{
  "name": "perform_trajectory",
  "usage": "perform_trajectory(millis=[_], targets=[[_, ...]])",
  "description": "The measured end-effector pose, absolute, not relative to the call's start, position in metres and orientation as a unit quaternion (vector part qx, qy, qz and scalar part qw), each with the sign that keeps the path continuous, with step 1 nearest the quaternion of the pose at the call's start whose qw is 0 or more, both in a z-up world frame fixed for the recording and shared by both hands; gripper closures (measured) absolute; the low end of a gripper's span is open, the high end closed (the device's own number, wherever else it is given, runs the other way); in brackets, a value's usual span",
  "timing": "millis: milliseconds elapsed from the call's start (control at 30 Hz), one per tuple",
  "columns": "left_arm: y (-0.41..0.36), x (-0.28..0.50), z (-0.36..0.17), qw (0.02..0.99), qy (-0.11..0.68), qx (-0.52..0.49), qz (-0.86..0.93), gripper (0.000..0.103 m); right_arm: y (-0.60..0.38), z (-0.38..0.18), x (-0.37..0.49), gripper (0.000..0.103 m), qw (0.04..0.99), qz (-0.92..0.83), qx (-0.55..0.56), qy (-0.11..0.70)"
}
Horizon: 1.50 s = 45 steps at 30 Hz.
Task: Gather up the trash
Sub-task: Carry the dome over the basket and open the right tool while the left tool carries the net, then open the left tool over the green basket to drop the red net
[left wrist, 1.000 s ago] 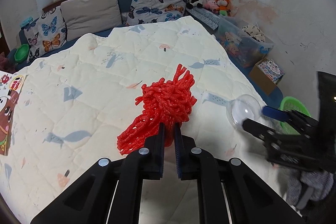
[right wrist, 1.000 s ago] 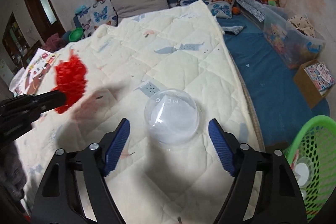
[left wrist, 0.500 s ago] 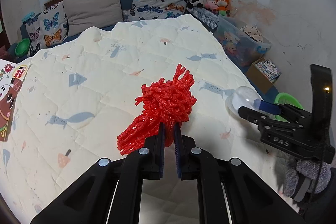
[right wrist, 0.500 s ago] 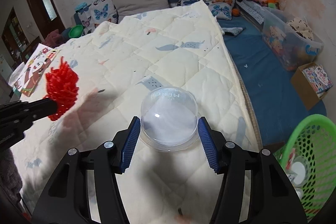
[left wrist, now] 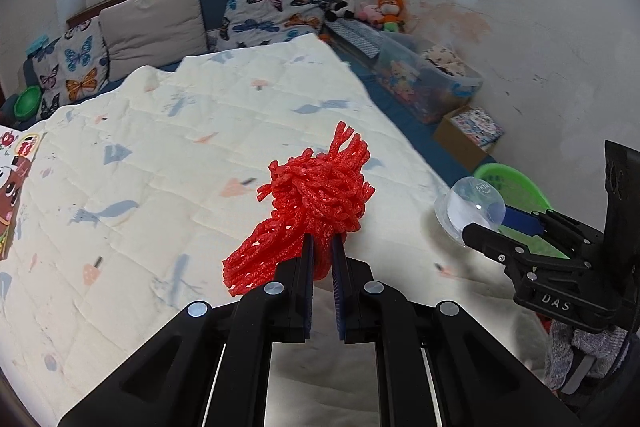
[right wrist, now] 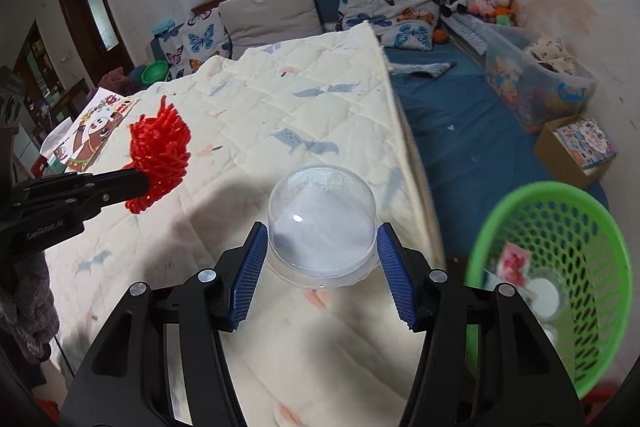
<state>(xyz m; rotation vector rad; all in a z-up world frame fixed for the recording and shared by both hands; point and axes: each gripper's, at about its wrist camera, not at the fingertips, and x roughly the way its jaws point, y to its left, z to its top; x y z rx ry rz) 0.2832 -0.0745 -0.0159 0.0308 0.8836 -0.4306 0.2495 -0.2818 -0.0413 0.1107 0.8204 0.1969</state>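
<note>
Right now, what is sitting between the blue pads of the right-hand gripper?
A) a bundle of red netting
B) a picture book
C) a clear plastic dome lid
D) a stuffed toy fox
C: the right gripper has its blue pads pressed against both sides of the clear plastic dome lid, while the red netting is in the left gripper.

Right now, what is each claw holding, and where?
The left claw pinches the red foam net at its lower end. The right claw grips the clear plastic dome lid by opposite sides, near its rim.
</note>
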Motion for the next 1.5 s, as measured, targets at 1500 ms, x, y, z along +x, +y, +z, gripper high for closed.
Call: perform_trajectory(millis=[1500], targets=[[-0.340,0.224,-0.037,0.807,0.454,0.109,-0.361,0.094,-0.488,-0.058,0.103,0.032,0.910,-0.065,0.148,0.382]])
